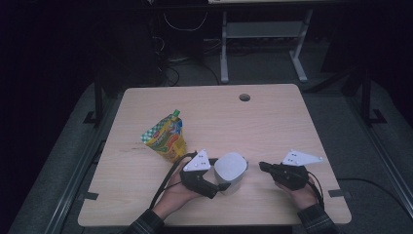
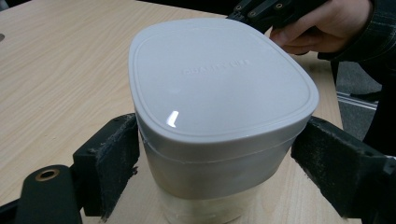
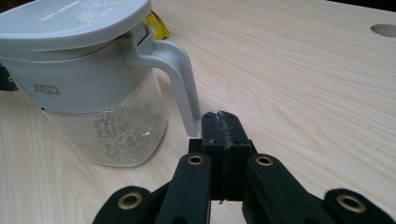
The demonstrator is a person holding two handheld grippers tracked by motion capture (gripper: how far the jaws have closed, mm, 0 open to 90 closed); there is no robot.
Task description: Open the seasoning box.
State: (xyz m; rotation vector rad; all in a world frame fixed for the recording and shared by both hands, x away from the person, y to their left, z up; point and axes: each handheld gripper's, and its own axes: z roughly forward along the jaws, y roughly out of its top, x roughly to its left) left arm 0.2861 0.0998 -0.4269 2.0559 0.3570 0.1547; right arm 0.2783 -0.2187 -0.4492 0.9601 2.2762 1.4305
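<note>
A jug (image 1: pixel 231 168) with a grey lid, a grey handle and a clear lower body stands near the table's front edge. My left gripper (image 1: pixel 224 185) reaches it from the left, and in the left gripper view its two black pads (image 2: pixel 116 158) press on opposite sides of the jug (image 2: pixel 219 84) just below the lid. My right gripper (image 1: pixel 263 167) rests to the right, shut with nothing between its jaws. In the right gripper view its tip (image 3: pixel 220 123) sits just beside the lower end of the jug's handle (image 3: pixel 180 74); whether they touch I cannot tell.
A colourful drink pouch (image 1: pixel 165 136) with a green cap stands left of the jug, and its yellow corner (image 3: pixel 156 23) peeks out behind the lid. A round cable hole (image 1: pixel 244 97) sits near the table's far edge. Table legs and cables lie beyond.
</note>
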